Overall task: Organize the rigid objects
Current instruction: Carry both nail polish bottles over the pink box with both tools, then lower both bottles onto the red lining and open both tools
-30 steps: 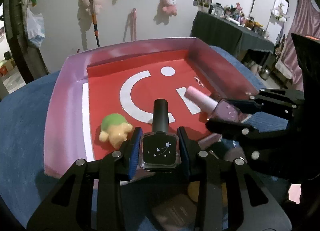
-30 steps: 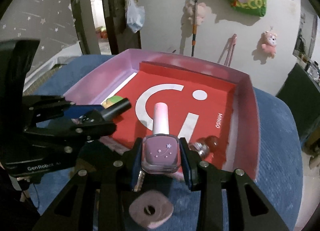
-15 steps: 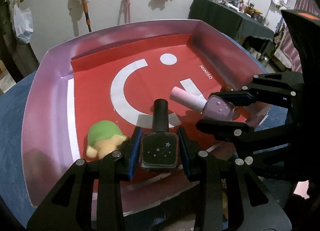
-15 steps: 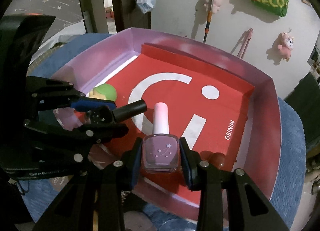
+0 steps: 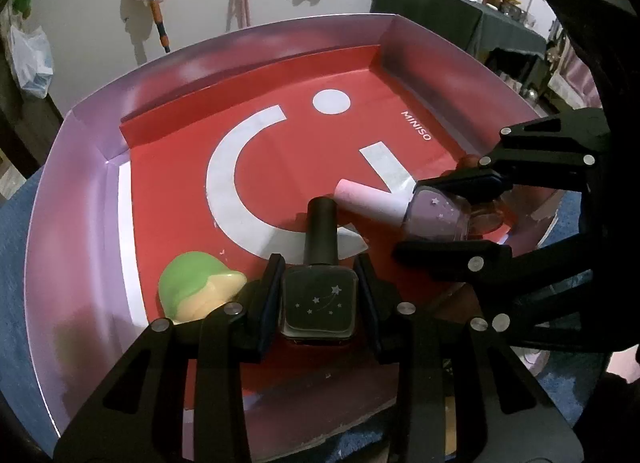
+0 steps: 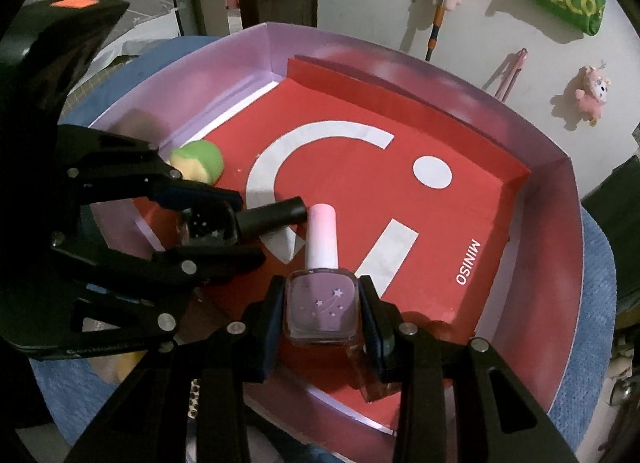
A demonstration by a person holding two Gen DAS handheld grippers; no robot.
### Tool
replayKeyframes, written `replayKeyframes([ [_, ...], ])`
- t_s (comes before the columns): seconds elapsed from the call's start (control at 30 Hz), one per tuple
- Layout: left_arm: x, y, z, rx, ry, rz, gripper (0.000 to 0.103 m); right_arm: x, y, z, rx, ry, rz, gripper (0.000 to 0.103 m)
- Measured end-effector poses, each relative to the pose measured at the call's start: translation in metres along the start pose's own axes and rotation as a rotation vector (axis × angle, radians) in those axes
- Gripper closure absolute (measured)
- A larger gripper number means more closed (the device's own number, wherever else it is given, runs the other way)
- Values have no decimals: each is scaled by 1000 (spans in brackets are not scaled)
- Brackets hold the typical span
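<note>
Right wrist view alone shows red beads beneath right gripper pinching lilac bottle; left gripper clamping black bottle, red tray floor open ahead.

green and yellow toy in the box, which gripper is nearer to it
Left. The left gripper, holding the black polish bottle, sits right beside the green and yellow toy. The right gripper, holding the purple bottle, is across the box.

Black polish bottle and lilac polish bottle held over red-lined tray.
</note>
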State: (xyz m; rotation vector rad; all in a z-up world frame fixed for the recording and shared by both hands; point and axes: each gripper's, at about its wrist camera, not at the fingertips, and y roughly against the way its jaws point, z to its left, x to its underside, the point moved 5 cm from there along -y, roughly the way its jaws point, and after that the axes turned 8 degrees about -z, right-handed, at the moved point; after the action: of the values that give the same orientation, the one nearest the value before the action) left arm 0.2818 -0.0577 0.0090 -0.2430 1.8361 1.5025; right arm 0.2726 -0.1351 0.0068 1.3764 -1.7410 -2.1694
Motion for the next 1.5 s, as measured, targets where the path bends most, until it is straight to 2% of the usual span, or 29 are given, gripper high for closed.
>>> replayKeyframes([
  [0.4, -1, -1, -1, -13, -20, 18, 69, 0, -6, -5, -11, 4, 32, 65],
  [1.23, -1, -2, -1, -23, -31, -1, 68, -2, -9, -5, -17, 0, 42, 65],
  [1.37, -2, 2, 0, -23, -25, -17, 61, 0, -9, -5, -15, 1, 45, 65],
  [1.5, -6, 8, 1, -9, -12, -43, 44, 2, -7, -7, -3, -10, 45, 64],
])
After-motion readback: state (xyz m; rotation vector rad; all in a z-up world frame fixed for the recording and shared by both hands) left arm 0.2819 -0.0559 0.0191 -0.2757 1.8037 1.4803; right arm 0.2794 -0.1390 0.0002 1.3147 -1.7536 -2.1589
